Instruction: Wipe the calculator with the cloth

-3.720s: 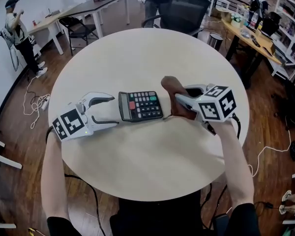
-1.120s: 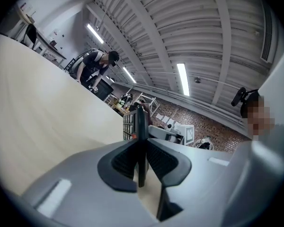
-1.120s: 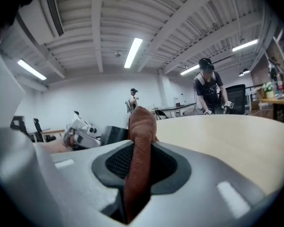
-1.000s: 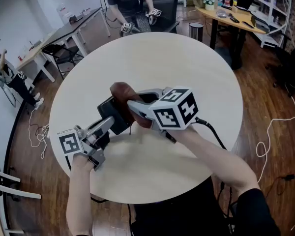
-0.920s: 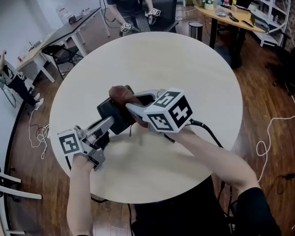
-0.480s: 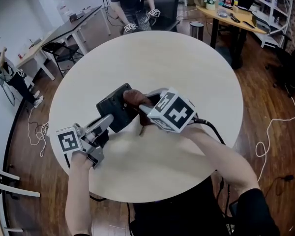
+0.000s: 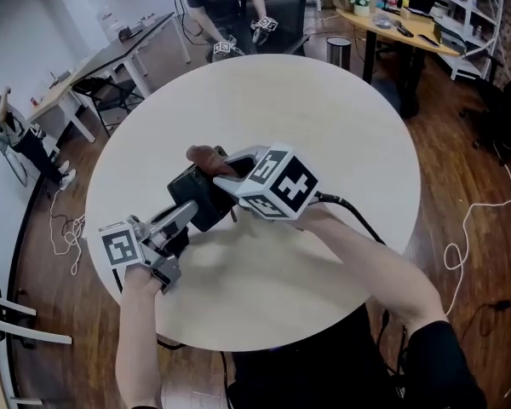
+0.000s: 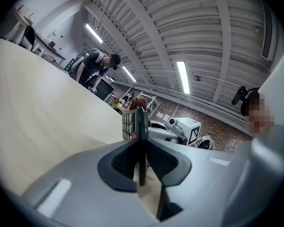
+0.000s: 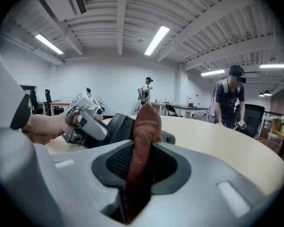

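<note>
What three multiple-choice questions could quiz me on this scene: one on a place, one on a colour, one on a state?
1. Where is the calculator?
A. On a chair
B. Between the left gripper's jaws
C. On the floor

2. What colour is the cloth?
A. White
B. Blue
C. Reddish brown

3. How is the right gripper?
A. Shut on the cloth
B. Open and empty
C. Shut on the calculator

Answers:
1 B: the left gripper view shows it edge-on in the jaws.
2 C: it looks that colour in both the right gripper view and the head view.
3 A: the right gripper view shows the jaws pinching the cloth.
</note>
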A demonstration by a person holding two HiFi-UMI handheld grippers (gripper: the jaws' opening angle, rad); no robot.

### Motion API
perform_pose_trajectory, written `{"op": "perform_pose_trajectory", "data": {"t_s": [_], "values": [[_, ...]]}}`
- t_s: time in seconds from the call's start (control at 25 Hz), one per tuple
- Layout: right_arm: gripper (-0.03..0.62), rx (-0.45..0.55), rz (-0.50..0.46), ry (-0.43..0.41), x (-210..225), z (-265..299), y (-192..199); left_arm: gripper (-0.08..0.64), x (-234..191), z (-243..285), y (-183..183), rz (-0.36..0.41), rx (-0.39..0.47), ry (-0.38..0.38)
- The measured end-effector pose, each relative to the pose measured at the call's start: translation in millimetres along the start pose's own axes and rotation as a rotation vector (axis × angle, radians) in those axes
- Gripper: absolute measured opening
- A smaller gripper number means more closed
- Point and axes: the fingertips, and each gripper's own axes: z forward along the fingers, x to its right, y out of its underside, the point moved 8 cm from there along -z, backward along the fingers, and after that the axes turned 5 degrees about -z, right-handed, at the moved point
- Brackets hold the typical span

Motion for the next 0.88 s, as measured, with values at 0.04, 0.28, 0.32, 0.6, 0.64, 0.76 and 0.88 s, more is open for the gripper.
{"op": "perform_pose_trajectory", "data": {"t_s": [0.04, 0.28, 0.32, 0.6, 0.64, 0.76, 0.88], "values": [[0.092, -0.027, -0.012, -0.020, -4.8, -2.2, 5.0, 0.060, 0.1, 0.0, -0.7, 0.006, 0.001, -0.003], [0.092, -0.240, -0.126, -0.130, -41.0, -15.6, 47.2, 0.060, -3.8, -2.8, 3.5, -0.040, 0.022, -0.012], [0.092, -0.268, -0.147, -0.142, -43.4, -18.9, 50.8, 0.060, -3.2, -2.3, 4.3, -0.049, 0.025, -0.005], [0.092, 0.021, 0.094, 0.146, 34.6, -50.5, 8.7, 0.060, -2.4, -0.7, 3.5, -0.047, 0.017, 0.010], [0.092, 0.084, 0.131, 0.150, 39.1, -49.3, 0.1, 0.058, -2.6, -1.2, 3.2, -0.039, 0.015, 0.005], [0.092, 0.116, 0.109, 0.054, 20.3, -25.3, -11.4, 0.058, -0.3, -1.0, 2.0, -0.016, 0.010, 0.004], [0.092, 0.017, 0.045, 0.032, 7.2, 0.8, 0.8, 0.058, 1.3, -0.5, 0.0, 0.021, 0.001, -0.004]]}}
